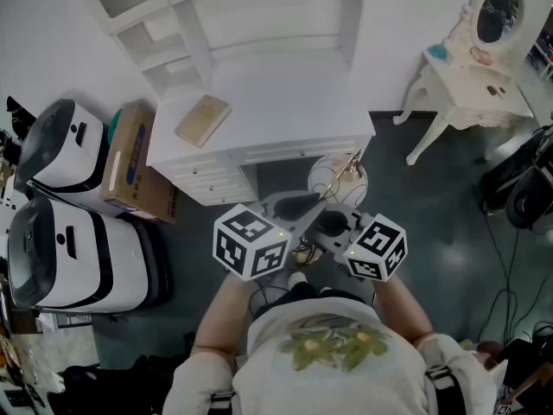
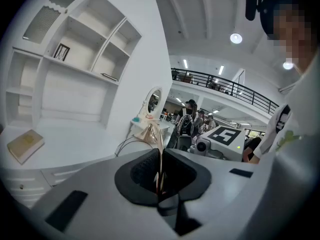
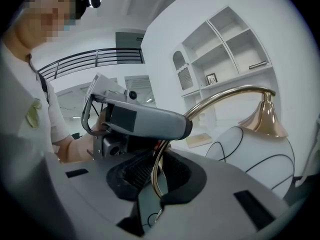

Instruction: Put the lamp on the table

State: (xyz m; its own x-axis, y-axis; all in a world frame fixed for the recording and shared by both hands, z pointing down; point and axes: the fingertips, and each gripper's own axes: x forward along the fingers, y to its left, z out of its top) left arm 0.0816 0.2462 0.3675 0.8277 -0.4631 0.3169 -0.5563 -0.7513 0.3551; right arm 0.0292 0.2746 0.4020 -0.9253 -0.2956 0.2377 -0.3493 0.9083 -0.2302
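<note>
At the bottom centre of the head view, just beyond the person's shirt, the left gripper (image 1: 296, 207) and the right gripper (image 1: 333, 224) meet over the dark floor. Both are clenched on the lamp (image 1: 338, 178). In the left gripper view the left gripper (image 2: 160, 176) pinches the thin gold stem (image 2: 159, 146) between its dark pads, and in the right gripper view the right gripper (image 3: 157, 181) does the same lower on the curve. The gold arm arches over to the white globe shade (image 3: 252, 151). The lamp hangs in the air in front of the drawers, below the edge of the white table (image 1: 285, 102), so it is not yet set down. To do this well, I judge that the shade must rise above the table edge before going forward. The bare surface to the right of the tan book (image 1: 203, 119) looks the safest landing place. The base, which I cannot make out, should come down flat, and neither grip should let go until the lamp stands alone, since the thin stem could twist in the pads. As for writing, the cubes carry only square black-and-white markers. The cardboard box (image 1: 130, 158) at the left has blue print too small to read, and the book cover shows nothing legible.
</note>
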